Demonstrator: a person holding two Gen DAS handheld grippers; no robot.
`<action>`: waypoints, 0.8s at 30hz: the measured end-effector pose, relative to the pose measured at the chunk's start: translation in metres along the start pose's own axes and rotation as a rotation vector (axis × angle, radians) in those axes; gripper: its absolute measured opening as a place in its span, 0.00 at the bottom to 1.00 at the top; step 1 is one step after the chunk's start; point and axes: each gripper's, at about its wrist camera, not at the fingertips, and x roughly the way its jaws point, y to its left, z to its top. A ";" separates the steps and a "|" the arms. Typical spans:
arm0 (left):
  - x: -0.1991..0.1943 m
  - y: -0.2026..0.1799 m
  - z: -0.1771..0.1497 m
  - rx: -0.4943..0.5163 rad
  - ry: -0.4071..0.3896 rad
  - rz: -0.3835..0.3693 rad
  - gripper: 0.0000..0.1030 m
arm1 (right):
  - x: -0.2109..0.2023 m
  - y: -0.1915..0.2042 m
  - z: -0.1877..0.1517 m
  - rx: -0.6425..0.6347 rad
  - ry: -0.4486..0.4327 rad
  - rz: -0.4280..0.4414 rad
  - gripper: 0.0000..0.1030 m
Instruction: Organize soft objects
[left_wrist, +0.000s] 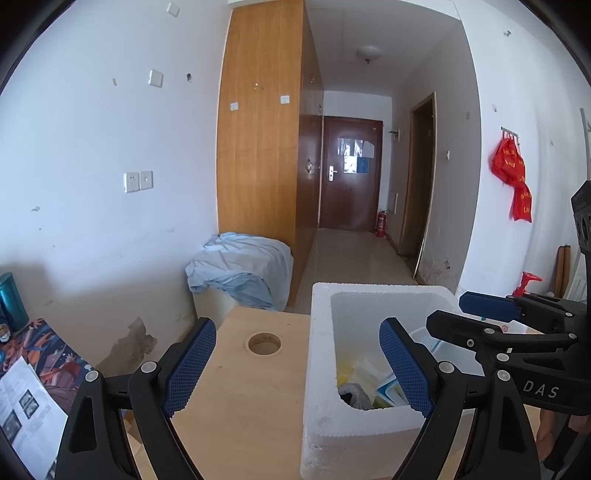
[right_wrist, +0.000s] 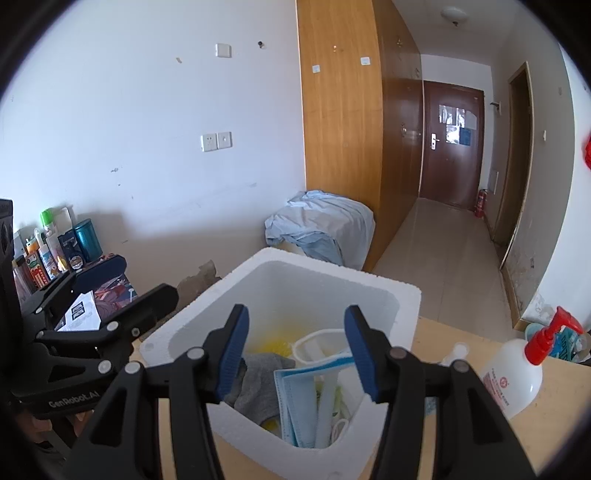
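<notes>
**Grippers over the foam box**

Right gripper (right_wrist: 295, 350) hangs spread and empty above the foam box (right_wrist: 402, 295) at the desk's (right_wrist: 554, 417) far edge; left gripper (left_wrist: 295, 369) gapes idle. Inside, your grey sock (right_wrist: 258, 380) and face masks (right_wrist: 295, 402) look light and limp: pinch a raised fold.

Tall wooden wardrobe (right_wrist: 340, 129) is the big thing here. Crumpled blue sheet (right_wrist: 321, 225) is heaped right at its foot, dark door (right_wrist: 452, 147) way down the hall past it, and a red fire extinguisher (right_wrist: 479, 203) beside that door. Pump bottle (right_wrist: 517, 373) sits well to its right, much nearer the camera.
</notes>
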 end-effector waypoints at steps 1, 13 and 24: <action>-0.001 0.000 0.000 -0.001 0.000 0.000 0.88 | -0.001 0.000 0.000 -0.001 0.000 0.001 0.57; -0.024 -0.009 0.002 0.008 -0.024 -0.011 0.88 | -0.019 0.002 -0.004 0.014 -0.016 -0.019 0.68; -0.062 -0.029 -0.004 0.019 -0.044 -0.062 0.99 | -0.066 -0.010 -0.021 0.066 -0.065 -0.092 0.95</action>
